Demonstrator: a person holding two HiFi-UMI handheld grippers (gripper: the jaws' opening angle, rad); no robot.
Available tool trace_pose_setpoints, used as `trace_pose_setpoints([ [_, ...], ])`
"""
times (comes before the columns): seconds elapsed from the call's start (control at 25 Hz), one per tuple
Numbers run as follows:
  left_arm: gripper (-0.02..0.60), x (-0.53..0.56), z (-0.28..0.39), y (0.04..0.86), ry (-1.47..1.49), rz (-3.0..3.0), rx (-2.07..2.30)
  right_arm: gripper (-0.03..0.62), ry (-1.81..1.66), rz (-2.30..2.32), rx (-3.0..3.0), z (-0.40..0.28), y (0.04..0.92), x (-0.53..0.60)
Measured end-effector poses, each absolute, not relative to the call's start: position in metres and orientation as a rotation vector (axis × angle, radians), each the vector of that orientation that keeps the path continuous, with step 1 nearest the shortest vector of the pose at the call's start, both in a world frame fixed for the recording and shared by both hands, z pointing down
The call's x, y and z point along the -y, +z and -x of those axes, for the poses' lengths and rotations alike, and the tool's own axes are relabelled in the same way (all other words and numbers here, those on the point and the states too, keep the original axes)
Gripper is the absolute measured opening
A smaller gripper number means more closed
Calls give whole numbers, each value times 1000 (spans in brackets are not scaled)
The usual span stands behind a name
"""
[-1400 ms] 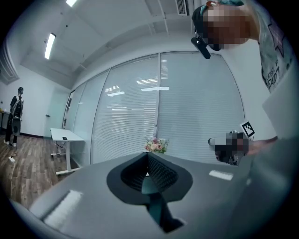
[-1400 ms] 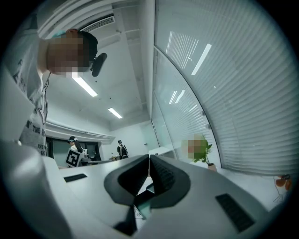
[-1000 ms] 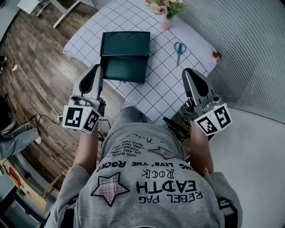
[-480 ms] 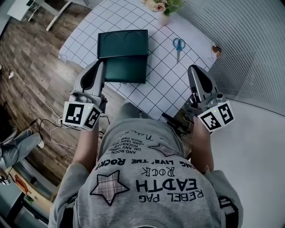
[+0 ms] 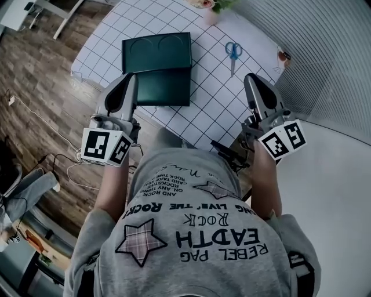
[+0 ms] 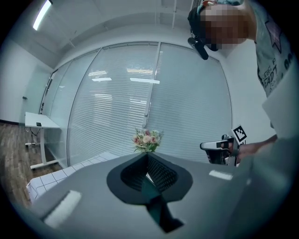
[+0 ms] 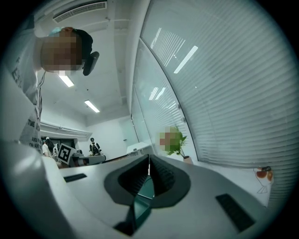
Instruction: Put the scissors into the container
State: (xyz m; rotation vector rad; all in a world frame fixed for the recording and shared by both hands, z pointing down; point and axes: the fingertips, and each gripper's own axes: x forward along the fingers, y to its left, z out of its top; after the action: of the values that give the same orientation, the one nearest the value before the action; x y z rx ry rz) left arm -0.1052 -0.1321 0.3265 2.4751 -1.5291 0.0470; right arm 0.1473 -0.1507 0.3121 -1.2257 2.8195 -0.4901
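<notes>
Scissors [image 5: 233, 51] first, from the head view. We note a blue-handled pair lying flat on the checked worktop [image 5: 214, 98], handles toward the far edge, blades pointing back at the person. They lie ahead of the right tool [image 5: 253, 79] and a little to its left, well apart from it. The dark green container [image 5: 157, 68] sits to the left of the scissors, also apart from them, showing as two flat halves, the far one with two round recesses. The left tool [image 5: 128, 80] hangs over the near left corner of the container; we cannot tell whether it touches. A vase of flowers [image 5: 210, 7] stands at the far edge of the worktop. Both tools point away from the person.

Left gripper view: the left tool [image 6: 146, 156] has its jaws closed together with nothing between them. Beyond the tips we see the flowers [image 6: 147, 138] and a strip of worktop [image 6: 51, 177] at lower left. The right tool [image 6: 219, 148] shows at the right. Neither scissors nor container appear here.

Right gripper view: the right tool [image 7: 149, 161] is likewise closed and empty, pads meeting along their length. The left tool [image 7: 88, 159] shows at the left, and a leafy plant [image 7: 176, 142] stands ahead against the blinds. No scissors are visible in this view.
</notes>
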Motion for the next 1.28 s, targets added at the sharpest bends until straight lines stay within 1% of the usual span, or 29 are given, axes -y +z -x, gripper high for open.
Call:
trace_pose_setpoints([
  [0.96, 2, 165, 82, 368, 95, -2470, 1408, 15, -590, 1344, -2843, -157, 355, 183],
  [1.28, 2, 177, 79, 381, 122, -2464, 1397, 15, -669, 1395, -2860, -156, 386, 191],
])
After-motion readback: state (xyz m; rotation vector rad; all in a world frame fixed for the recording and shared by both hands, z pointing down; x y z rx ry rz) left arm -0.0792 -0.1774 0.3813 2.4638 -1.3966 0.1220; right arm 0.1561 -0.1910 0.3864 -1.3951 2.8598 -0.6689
